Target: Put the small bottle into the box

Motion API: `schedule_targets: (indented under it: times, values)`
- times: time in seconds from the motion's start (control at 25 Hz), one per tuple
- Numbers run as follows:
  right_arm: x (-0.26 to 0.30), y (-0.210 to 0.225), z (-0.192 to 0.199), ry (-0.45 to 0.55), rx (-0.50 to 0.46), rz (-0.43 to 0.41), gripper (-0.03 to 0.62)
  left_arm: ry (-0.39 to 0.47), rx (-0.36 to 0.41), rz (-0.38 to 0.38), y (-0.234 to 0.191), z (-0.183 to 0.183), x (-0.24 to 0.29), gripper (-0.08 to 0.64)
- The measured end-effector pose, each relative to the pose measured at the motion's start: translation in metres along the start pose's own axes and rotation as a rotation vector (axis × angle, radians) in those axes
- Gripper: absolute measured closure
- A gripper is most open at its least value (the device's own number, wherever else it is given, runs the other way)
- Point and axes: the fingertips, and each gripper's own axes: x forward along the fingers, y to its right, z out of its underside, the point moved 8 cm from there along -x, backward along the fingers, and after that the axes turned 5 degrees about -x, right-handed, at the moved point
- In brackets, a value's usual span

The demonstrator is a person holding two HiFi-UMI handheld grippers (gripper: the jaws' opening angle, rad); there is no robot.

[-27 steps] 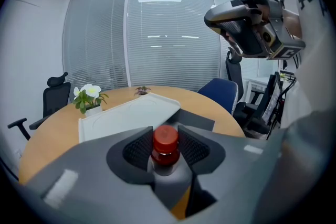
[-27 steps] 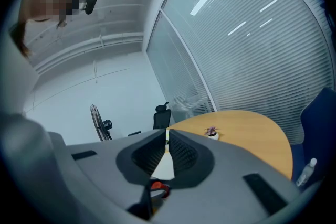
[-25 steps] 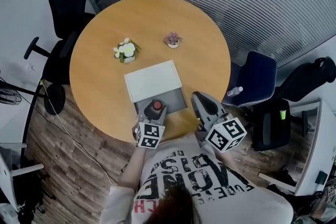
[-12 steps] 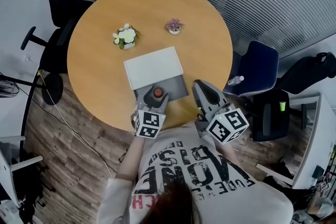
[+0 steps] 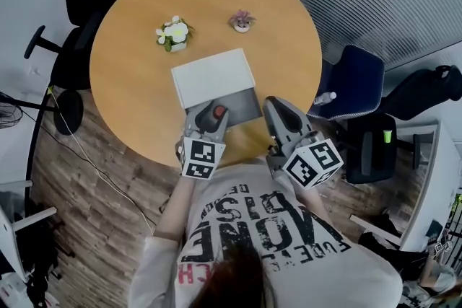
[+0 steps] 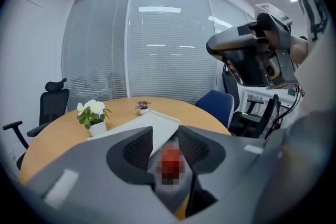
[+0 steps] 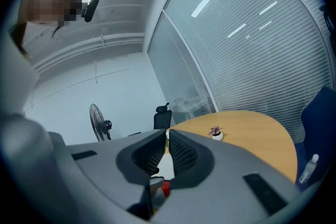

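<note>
grey left gripper (image 6: pixel 165 134) jaws, just closing, stand loosely around the small bottle (image 6: pixel 170 161), red-capped and upright; right gripper (image 7: pixel 168 136) jaws almost together, empty

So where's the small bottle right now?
In the head view, the small bottle is low and centre, at the open grey end of the box. It shows between the jaws of the left gripper, which have just been closing.

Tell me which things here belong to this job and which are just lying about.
Job: small red-capped bottle; white rectangular box.
Lying about: white-flowered pot plant; small purple pot plant; clear plastic bottle on the blue chair.
</note>
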Motion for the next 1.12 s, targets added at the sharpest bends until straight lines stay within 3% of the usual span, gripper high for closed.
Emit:
schedule_targets:
  times: [0.44,0.72,1.12]
  values:
    - [-0.002,-0.014,-0.003,0.015,-0.020,-0.012,0.568,0.093,0.029,-0.015,-0.002,-0.022,-0.020,0.548]
    - [-0.008,-0.016,-0.004,0.017,-0.027,-0.004,0.569,0.151,0.046,-0.012,0.001,-0.038,-0.028,0.551]
    - [-0.025,-0.018,0.000,0.032,-0.014,-0.004,0.568,0.322,0.091,-0.064,-0.006,-0.104,-0.064,0.551]
